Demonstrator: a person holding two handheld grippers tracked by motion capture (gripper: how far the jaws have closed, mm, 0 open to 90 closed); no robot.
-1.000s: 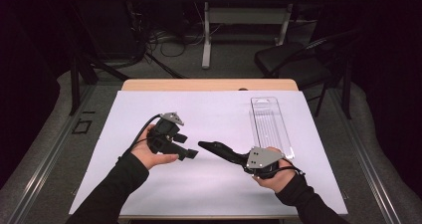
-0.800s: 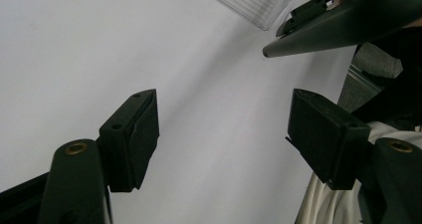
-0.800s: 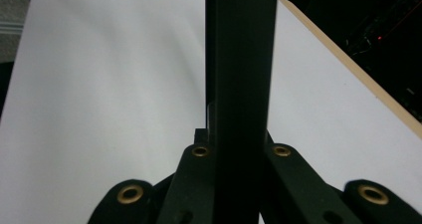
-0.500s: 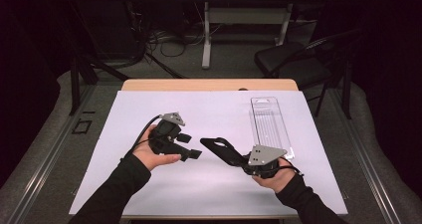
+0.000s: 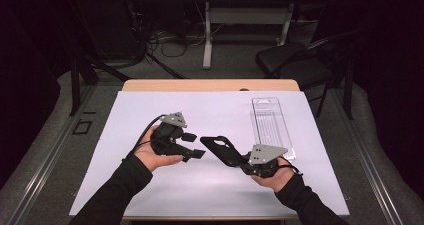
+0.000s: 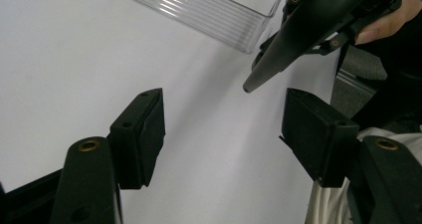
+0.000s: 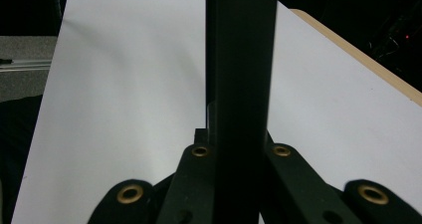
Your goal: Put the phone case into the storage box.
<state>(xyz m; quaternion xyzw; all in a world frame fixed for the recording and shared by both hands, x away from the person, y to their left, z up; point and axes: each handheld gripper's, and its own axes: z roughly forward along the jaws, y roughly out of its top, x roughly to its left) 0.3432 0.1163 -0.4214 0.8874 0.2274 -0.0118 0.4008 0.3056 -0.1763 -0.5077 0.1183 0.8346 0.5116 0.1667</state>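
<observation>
Nearest, the right tool is staying clenched with nothing between its jaws, while the left tool is gaping wide, empty. Farther right on the worktop, the clear plastic tray is lying flat; it is probably light, stiff, slippery; a rim grip seems best.

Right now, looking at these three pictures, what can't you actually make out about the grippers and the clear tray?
- Long flat black piece clamped in the right gripper: in the right gripper view it runs off the top edge, tip unseen.
- Clear ribbed plastic tray: in the left gripper view the top edge cuts it off; any contents too faint to tell from the high view.
- Left gripper, jaws apart: hand hides its body from above.
</observation>
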